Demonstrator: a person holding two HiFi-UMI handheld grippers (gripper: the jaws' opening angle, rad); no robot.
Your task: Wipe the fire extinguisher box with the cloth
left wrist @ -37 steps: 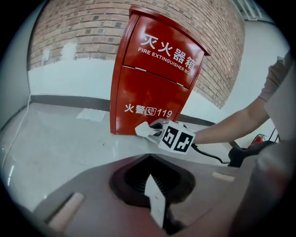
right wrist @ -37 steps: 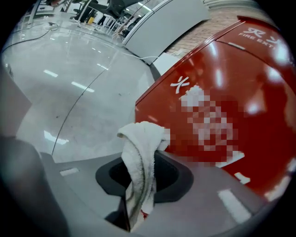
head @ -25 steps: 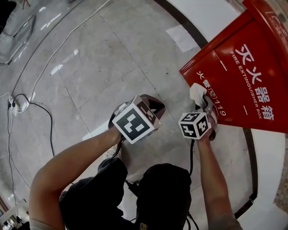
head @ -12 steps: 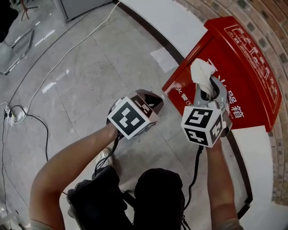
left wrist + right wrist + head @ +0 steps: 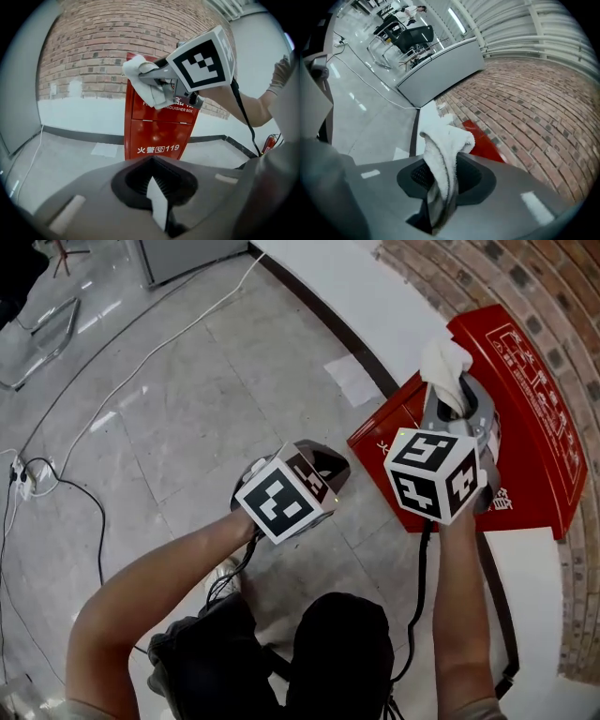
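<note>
- Tall red metal fire extinguisher box (image 5: 157, 131): upright against a brick wall (image 5: 93, 47), straight ahead of the left fingers, top edge by the right fingertips.
- Right gripper (image 5: 440, 187): clamped narrowly on a white terry cloth (image 5: 445, 150), raised to the box's top.
- Left gripper (image 5: 157, 206): closed tight, nothing between the fingers, well short of the box.
- Cloth: bunched end spilling past the right fingertips.

The grey tiled floor (image 5: 187, 409) carries the red fire extinguisher box (image 5: 525, 418), upright just beyond the right gripper (image 5: 457, 399). A pale sheet (image 5: 352, 381) lies beside it. Cables (image 5: 89, 493) and a power strip (image 5: 21, 470) lie well left of the left gripper (image 5: 286, 493).
</note>
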